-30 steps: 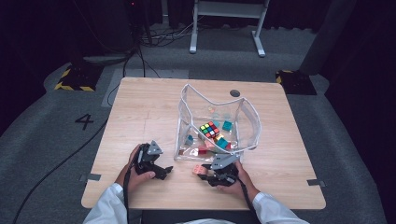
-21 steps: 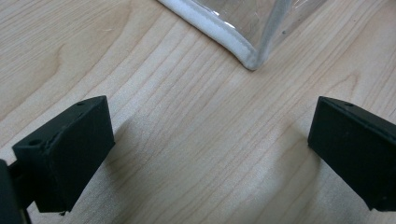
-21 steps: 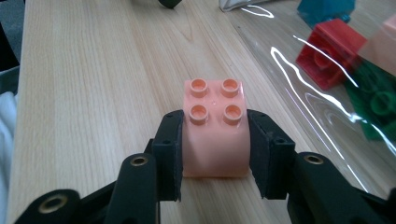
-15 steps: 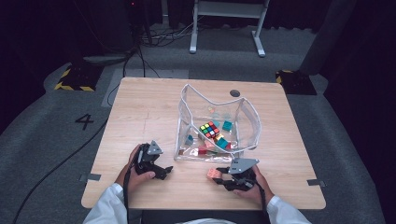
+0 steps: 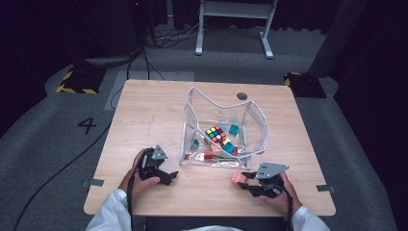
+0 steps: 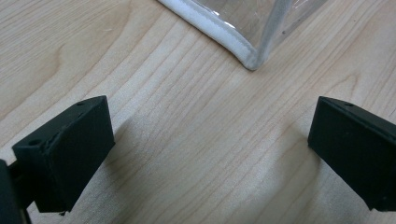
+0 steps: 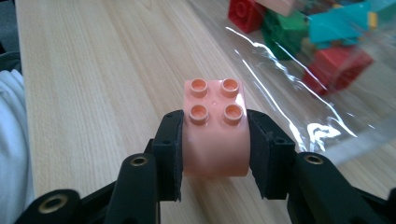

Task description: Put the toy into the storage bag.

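step: right gripper (image 7: 214,140) jaws clamp pink brick (image 7: 215,128) beside bag (image 5: 219,126) | left gripper (image 6: 205,149) jaws spread, idle over worktop (image 5: 154,115) | next: probably set brick on worktop, release

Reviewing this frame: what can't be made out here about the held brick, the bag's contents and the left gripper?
- Pink brick: underside hidden by the right gripper in the right gripper view.
- Clear bag: in the high view, small pieces beside the puzzle cube are too small to count.
- Left gripper: open; its jaws' bases are cut by the left gripper view's edges.
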Action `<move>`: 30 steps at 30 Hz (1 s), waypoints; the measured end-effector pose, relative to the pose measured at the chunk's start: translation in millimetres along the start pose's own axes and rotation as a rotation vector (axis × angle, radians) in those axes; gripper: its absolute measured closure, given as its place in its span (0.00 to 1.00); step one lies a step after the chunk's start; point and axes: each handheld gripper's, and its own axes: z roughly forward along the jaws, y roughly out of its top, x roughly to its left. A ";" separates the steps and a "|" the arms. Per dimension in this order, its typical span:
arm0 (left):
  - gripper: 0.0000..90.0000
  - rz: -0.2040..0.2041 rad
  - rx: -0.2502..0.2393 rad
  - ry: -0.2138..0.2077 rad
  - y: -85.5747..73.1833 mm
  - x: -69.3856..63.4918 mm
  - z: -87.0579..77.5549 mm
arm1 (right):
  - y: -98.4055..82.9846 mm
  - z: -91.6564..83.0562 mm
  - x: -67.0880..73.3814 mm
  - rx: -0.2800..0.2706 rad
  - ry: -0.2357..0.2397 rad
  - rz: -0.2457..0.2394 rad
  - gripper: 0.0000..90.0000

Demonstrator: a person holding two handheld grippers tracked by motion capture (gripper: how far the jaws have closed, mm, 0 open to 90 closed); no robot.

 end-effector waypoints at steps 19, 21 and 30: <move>0.00 0.000 0.000 0.000 0.0 0.0 0.0 | -19.6 -46.2 -37.9 -0.041 -0.144 0.078 0.66; 0.00 0.000 0.000 -0.002 0.0 0.1 0.0 | -20.7 -50.7 -42.5 -0.042 -0.157 0.088 0.66; 0.00 -0.001 0.000 -0.002 0.0 0.1 0.0 | -19.6 -70.2 -69.6 -0.086 -0.243 0.138 0.66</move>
